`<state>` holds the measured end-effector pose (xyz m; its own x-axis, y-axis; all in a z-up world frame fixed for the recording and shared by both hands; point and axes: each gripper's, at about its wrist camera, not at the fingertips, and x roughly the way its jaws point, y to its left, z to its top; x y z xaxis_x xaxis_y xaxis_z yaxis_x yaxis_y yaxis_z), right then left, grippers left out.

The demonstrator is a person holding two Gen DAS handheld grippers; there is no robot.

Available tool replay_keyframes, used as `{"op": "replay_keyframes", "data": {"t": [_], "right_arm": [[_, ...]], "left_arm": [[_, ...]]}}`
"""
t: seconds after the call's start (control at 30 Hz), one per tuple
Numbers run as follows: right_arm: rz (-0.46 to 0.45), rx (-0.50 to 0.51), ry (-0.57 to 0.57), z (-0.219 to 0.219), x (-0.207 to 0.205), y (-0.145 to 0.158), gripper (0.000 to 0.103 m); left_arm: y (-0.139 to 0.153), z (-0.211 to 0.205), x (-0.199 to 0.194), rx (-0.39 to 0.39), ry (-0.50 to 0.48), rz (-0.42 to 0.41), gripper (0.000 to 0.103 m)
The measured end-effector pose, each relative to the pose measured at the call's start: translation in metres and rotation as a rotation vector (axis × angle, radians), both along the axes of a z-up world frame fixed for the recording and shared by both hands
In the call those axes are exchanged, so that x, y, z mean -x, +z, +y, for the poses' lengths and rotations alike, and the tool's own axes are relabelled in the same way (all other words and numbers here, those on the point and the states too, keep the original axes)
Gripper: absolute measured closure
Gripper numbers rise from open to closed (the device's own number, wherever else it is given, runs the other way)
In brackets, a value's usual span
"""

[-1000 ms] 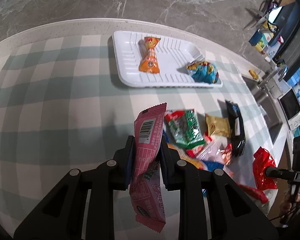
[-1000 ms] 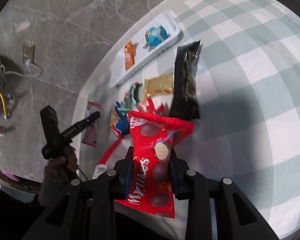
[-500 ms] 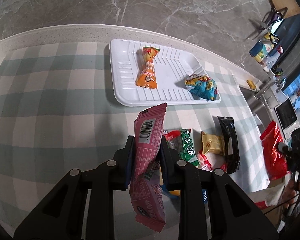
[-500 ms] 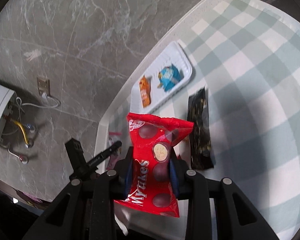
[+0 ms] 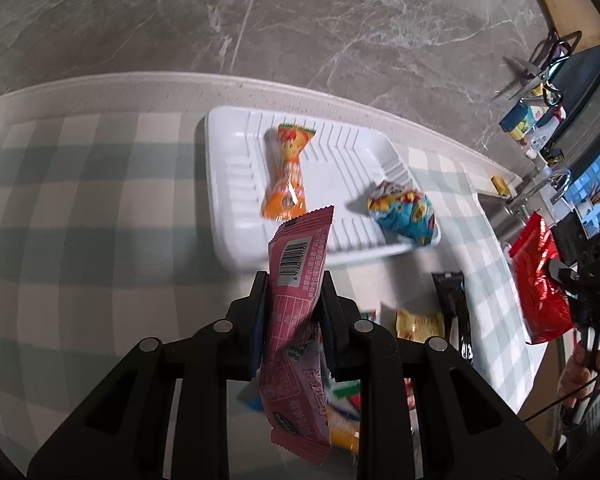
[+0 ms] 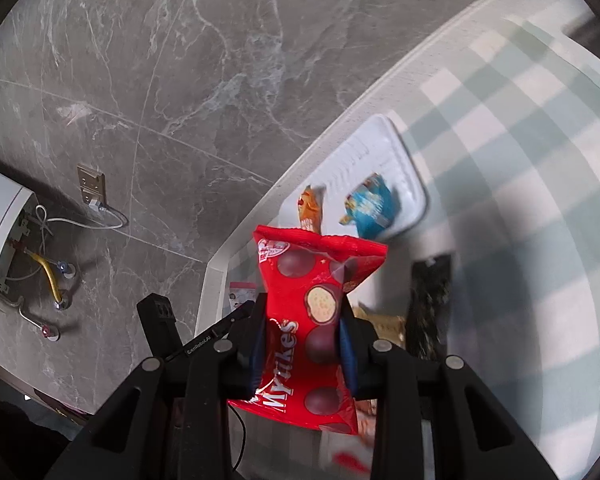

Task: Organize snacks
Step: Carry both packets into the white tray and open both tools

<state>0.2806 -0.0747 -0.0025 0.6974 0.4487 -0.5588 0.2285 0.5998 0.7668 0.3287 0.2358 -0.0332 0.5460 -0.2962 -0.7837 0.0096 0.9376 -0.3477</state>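
Observation:
My left gripper is shut on a pink snack packet and holds it in the air just short of the white tray. The tray holds an orange packet and a blue packet. My right gripper is shut on a red Mylikes bag, held high above the table; the bag also shows at the right of the left wrist view. The tray lies ahead of it with the orange packet and blue packet.
Loose snacks lie on the checked cloth: a black packet, a gold packet and others under the left gripper. A grey marble wall stands behind the table. A sink and counter items are at the right. The black packet also shows in the right view.
Both grippers rose and moved toward the tray with their packets. The tray is larger and nearer in the left view; the loose pile has dropped below it.

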Motion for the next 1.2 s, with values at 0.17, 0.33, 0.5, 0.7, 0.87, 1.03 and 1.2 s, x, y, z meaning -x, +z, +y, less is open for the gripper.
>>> {"op": "replay_keyframes", "data": {"t": [0.17, 0.33, 0.5, 0.7, 0.87, 1.03, 1.2], "right_arm": [[-0.004, 0.017, 0.026, 0.000, -0.036, -0.005, 0.069], [0.004, 0.034, 0.044, 0.000, -0.071, -0.012, 0.069], [0.024, 0.055, 0.059, -0.001, -0.102, -0.021, 0.069], [0.046, 0.066, 0.073, -0.002, -0.136, -0.033, 0.069], [0.085, 0.072, 0.086, -0.003, -0.157, -0.043, 0.068], [0.106, 0.139, 0.095, -0.002, -0.174, -0.048, 0.066], [0.097, 0.210, 0.095, 0.004, -0.181, -0.040, 0.044]], "left_arm": [[0.006, -0.003, -0.028, -0.008, -0.007, -0.023, 0.082], [0.008, -0.003, -0.061, -0.008, -0.011, -0.035, 0.082], [0.001, -0.006, -0.090, -0.016, -0.018, -0.028, 0.082], [-0.017, 0.001, -0.123, -0.013, -0.002, -0.003, 0.082], [-0.030, 0.007, -0.145, -0.042, 0.014, 0.008, 0.082], [-0.036, 0.009, -0.158, -0.062, 0.019, 0.001, 0.081], [-0.038, 0.008, -0.162, -0.087, 0.039, 0.006, 0.078]]}}
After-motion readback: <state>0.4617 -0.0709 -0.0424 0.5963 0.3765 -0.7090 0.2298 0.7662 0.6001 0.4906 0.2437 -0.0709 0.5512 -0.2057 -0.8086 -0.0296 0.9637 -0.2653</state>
